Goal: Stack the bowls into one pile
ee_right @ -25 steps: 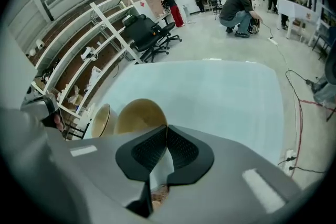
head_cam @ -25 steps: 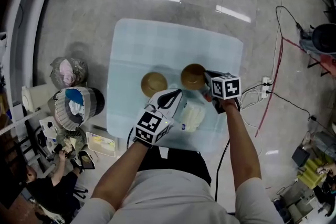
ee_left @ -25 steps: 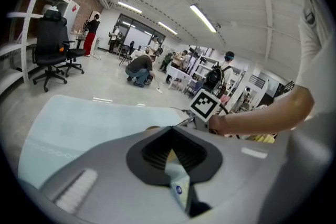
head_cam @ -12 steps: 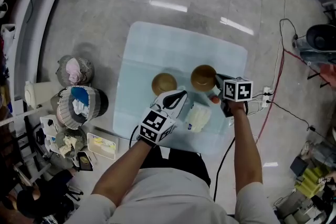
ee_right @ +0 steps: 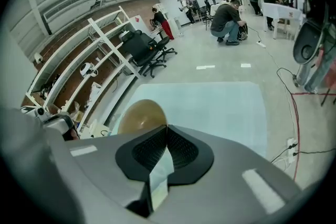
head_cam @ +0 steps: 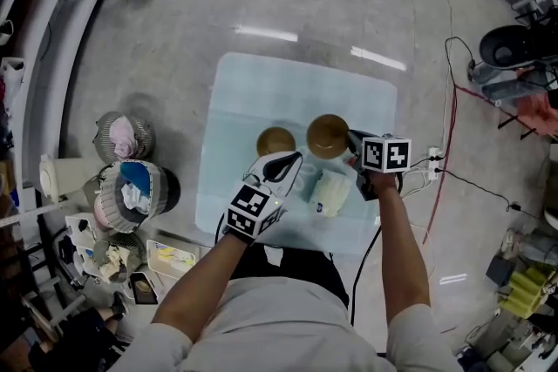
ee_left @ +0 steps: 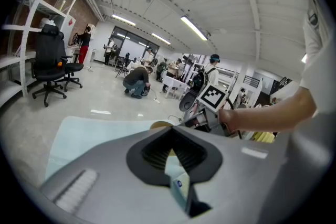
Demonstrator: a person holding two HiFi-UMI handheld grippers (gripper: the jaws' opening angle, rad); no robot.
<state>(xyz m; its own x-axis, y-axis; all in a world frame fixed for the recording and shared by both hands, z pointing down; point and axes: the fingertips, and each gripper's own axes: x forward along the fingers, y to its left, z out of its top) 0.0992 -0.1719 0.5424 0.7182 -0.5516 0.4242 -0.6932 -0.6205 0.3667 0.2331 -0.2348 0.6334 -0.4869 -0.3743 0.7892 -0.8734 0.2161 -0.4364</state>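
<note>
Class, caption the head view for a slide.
Right gripper grips the larger round brown bowl by its rim, beside the smaller brown bowl on a pale blue table.

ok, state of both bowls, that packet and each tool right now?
left bowl: upright, empty, not stacked.
right bowl: upright, empty, beside the left bowl with a gap between them.
plastic packet: lying flat, untouched.
left tool: jaws together, nothing between them.
right tool: jaws together, nothing between them, close beside the right bowl.
</note>
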